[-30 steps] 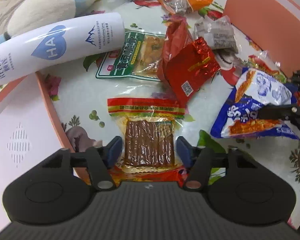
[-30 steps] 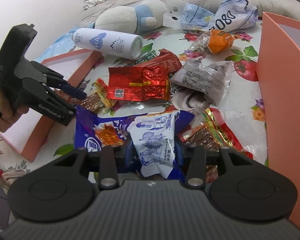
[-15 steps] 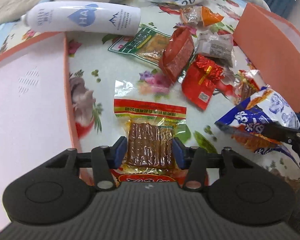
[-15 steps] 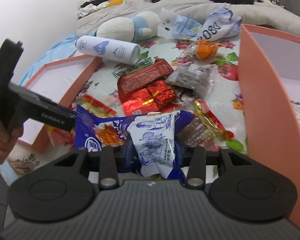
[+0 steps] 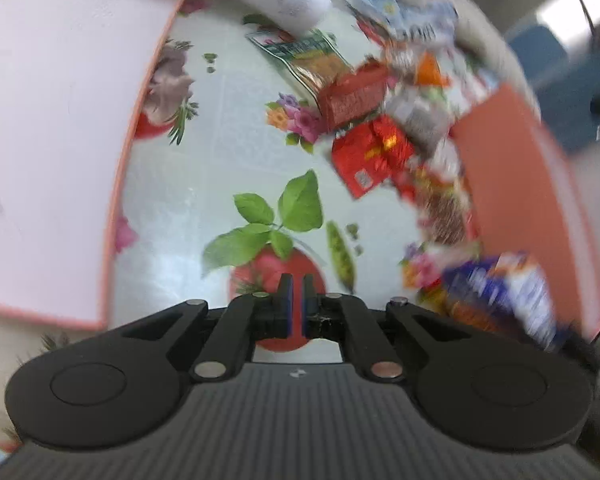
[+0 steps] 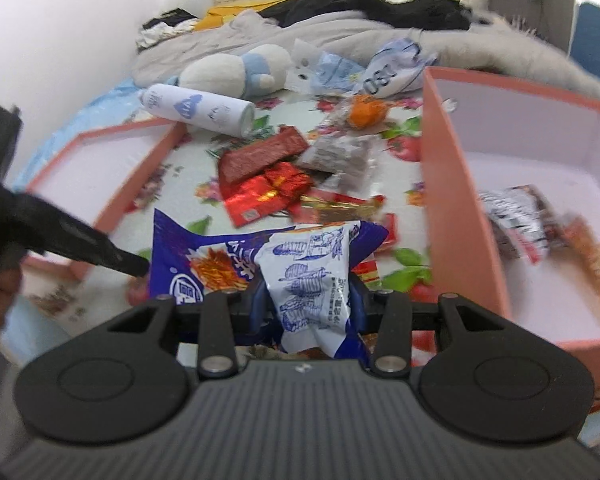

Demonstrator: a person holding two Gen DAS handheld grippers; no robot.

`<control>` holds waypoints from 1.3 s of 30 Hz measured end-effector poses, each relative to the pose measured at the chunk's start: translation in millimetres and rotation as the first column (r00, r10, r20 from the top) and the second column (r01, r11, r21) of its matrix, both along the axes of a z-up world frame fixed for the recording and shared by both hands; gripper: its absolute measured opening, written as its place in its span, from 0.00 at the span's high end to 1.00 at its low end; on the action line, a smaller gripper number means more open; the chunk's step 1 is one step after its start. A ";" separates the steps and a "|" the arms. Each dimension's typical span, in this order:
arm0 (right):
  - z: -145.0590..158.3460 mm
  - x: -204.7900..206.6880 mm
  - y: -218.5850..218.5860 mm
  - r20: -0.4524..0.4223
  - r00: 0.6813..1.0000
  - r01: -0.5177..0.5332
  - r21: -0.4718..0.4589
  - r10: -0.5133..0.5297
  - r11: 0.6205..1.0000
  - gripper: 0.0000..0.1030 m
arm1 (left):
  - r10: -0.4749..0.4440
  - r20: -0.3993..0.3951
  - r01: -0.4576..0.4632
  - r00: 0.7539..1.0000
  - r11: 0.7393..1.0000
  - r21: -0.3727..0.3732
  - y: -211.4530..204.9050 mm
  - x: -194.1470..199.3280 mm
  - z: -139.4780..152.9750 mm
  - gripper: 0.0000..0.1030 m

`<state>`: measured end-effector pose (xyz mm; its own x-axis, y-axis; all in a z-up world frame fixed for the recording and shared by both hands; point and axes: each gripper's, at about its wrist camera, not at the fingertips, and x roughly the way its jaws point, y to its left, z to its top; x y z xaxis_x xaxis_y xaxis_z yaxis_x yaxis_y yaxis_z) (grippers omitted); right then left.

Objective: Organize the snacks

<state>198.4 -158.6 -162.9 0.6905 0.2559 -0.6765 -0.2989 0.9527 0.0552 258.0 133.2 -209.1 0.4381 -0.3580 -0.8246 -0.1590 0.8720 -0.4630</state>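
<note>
Two claws at work: left claw now pressed together, empty, its sausage packet gone from view since a second ago. Right claw clamped on blue snack bag, beside pink box at tabletop's right edge; drop-in likely next.

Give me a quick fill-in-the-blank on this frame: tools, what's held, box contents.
1. The right tool is shut on a blue and white ____.
2. The left tool is shut and holds ____.
3. The white cylinder bottle lies on its ____.
4. The pink box to the right of the held packet already has ____ in it.

Missing words: snack packet; nothing; side; snacks
</note>
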 end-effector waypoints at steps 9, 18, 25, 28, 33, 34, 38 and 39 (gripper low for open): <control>-1.4 -43.5 -8.6 -0.024 1.000 -0.010 0.017 0.010 1.000 0.58 | 0.010 -0.003 -0.011 1.000 0.983 -0.181 -44.1 17.7 -13.6 0.64; 18.6 -72.8 -39.4 -0.012 0.999 0.033 0.066 -0.032 0.997 0.58 | -0.033 0.015 0.036 0.999 0.967 -0.253 -74.1 39.2 -23.5 0.45; 21.7 -76.6 -51.6 -0.012 0.999 0.050 0.090 -0.050 0.995 0.58 | -0.206 0.113 0.225 0.972 0.955 -0.191 -99.3 46.6 -23.0 0.46; 21.7 -77.5 -52.1 -0.013 0.999 0.050 0.093 -0.049 0.994 0.58 | -0.286 0.136 0.302 0.949 0.946 -0.120 -115.4 48.6 -23.2 0.47; 20.7 -77.5 -55.0 -0.019 0.998 0.055 0.096 -0.053 0.994 0.58 | -0.366 0.153 0.375 0.918 0.926 -0.036 -135.0 44.8 -22.5 0.63; 20.5 -76.9 -55.2 -0.022 0.998 0.057 0.099 -0.055 0.993 0.58 | -0.381 0.152 0.388 0.912 0.921 -0.019 -137.8 42.8 -22.7 0.69; 19.6 -75.1 -55.3 -0.023 0.998 0.064 0.099 -0.062 0.993 0.58 | -0.432 0.150 0.426 0.889 0.902 0.076 -153.0 30.6 -21.2 0.90; 19.7 -75.0 -55.5 -0.022 0.998 0.065 0.100 -0.063 0.993 0.58 | -0.432 0.144 0.425 0.890 0.902 0.082 -154.5 29.0 -21.6 0.94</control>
